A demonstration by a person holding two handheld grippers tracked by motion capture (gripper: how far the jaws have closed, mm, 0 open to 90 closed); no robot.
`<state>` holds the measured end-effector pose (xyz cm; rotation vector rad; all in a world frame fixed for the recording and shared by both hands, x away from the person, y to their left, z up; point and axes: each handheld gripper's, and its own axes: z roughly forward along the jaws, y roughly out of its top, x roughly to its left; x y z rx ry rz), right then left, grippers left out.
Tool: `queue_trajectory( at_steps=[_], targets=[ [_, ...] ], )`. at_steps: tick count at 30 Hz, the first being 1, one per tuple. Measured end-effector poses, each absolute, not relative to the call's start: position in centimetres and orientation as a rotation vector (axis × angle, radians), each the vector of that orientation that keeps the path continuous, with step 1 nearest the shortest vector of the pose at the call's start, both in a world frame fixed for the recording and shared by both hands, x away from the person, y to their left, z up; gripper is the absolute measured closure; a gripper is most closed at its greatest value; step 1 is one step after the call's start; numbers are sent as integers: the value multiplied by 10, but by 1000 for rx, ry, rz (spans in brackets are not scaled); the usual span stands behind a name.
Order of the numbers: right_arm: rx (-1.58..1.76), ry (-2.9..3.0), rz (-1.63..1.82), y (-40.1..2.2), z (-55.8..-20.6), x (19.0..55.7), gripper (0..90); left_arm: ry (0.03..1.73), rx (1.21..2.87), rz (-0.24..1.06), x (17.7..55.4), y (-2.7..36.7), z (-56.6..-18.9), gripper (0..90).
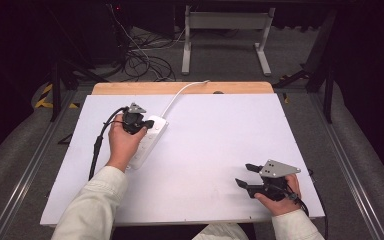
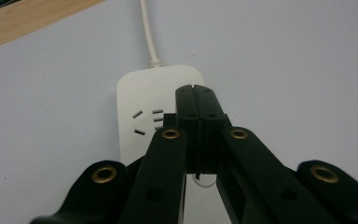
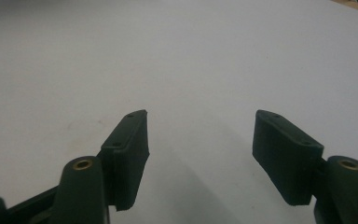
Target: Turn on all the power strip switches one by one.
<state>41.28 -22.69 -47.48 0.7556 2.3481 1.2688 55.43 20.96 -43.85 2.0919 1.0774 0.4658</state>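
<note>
A white power strip (image 1: 147, 140) lies on the white table top (image 1: 210, 145), left of middle, its white cable (image 1: 180, 95) running to the far edge. My left gripper (image 1: 147, 124) hangs over the strip's far end with its jaws pressed together and nothing between them. In the left gripper view the shut tips (image 2: 196, 100) cover the right half of the power strip (image 2: 140, 98), beside a socket (image 2: 147, 121). My right gripper (image 1: 247, 175) rests near the front right of the table, open. In the right gripper view its fingers (image 3: 130, 140) stand wide apart over bare board.
A wooden strip (image 1: 180, 88) runs along the table's far edge. Behind it on the floor are a tangle of cables (image 1: 140, 60) and a white frame (image 1: 225, 35). Metal rails (image 1: 40, 150) flank the table. A black cable (image 1: 97, 150) trails from the left gripper.
</note>
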Motion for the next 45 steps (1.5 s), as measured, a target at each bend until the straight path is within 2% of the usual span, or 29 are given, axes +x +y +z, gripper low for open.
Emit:
queue_trajectory(
  at_steps=[21,45],
  targets=[
    [762,2349,1268,-227,-475,412,368,1082,2143,449,571,194,-455,898],
    [760,2350,1271,-228,-475,412,367,1071,2157,495,571,194,-458,899]
  ],
)
